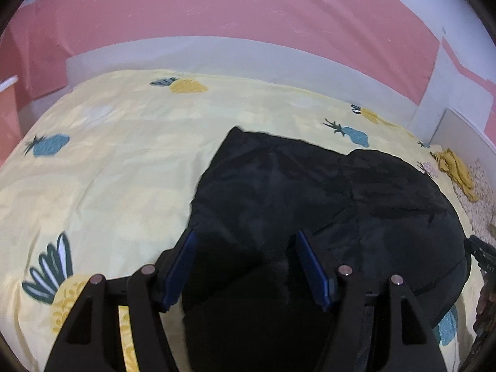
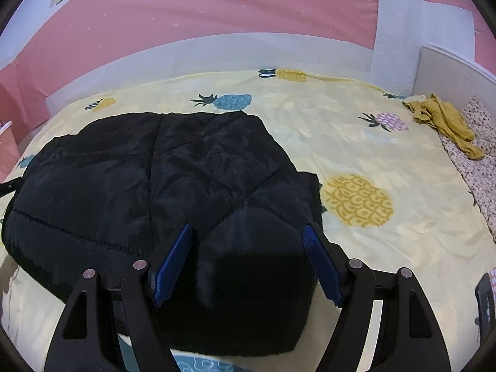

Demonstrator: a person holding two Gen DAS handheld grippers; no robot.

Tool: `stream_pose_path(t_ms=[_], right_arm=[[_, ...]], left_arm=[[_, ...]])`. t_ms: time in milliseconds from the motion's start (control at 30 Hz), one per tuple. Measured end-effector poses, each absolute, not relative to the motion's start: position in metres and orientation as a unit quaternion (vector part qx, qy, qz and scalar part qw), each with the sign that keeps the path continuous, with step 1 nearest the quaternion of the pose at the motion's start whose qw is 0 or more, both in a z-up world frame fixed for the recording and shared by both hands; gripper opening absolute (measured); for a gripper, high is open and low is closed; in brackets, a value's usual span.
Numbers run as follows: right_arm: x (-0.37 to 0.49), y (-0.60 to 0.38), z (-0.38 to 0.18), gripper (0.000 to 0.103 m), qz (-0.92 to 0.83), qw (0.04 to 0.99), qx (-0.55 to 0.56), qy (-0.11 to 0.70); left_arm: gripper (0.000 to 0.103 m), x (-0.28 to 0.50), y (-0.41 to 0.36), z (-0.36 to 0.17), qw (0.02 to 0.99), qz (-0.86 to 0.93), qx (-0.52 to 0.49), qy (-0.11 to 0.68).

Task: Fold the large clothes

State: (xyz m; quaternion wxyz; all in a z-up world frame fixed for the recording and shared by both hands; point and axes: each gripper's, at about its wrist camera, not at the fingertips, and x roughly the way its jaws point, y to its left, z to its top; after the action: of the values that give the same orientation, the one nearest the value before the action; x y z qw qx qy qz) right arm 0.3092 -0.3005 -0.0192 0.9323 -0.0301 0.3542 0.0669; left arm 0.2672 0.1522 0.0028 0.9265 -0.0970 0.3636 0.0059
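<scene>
Black jacket (image 2: 161, 186) lying folded on the bed (image 1: 102, 167), both tools hovering over its near edge.

Bedspread is giving a flat base for folding. Left hand-held gripper (image 1: 245, 248) and right hand-held gripper (image 2: 248, 241) are standing wide, holding nothing, apparently poised for the next fold. Only the right view is showing the yellow garment (image 2: 443, 117) clearly.

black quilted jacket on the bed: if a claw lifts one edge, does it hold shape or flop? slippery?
The black quilted jacket probably flops: it lies in soft folds and creases on the yellow pineapple sheet. Its puffy, stitched panels suggest it is light for its bulk. The faint sheen hints at a slick shell, so a shallow pinch may slip.
</scene>
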Motion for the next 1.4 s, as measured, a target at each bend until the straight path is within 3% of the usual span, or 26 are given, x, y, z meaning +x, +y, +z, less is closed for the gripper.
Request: stream_pose_path(t_ms=[267,633,867,1133,1400], right_arm=[[0.344,-0.316,-0.045,0.074,0.069,0.917,0.020,0.392],[0.376,-0.291,-0.007,0.073,0.113,0.927,0.043,0.356],[0.446,-0.304,-0.052,0.073,0.094,0.885,0.052,0.452],[0.445,-0.302,-0.058,0.072,0.084,0.891,0.049,0.444],[0.380,-0.328,-0.011,0.073,0.068,0.918,0.045,0.387]], left_arm=[[0.070,0.307,0.142,-0.015,0.918,-0.001,-0.072,0.391],[0.069,0.350,0.142,0.004,0.919,-0.005,-0.079,0.385],[0.071,0.387,0.138,-0.027,0.905,0.001,-0.078,0.419],[0.072,0.391,0.134,-0.034,0.905,0.010,-0.079,0.417],[0.072,0.329,0.160,0.021,0.930,-0.007,-0.083,0.359]])
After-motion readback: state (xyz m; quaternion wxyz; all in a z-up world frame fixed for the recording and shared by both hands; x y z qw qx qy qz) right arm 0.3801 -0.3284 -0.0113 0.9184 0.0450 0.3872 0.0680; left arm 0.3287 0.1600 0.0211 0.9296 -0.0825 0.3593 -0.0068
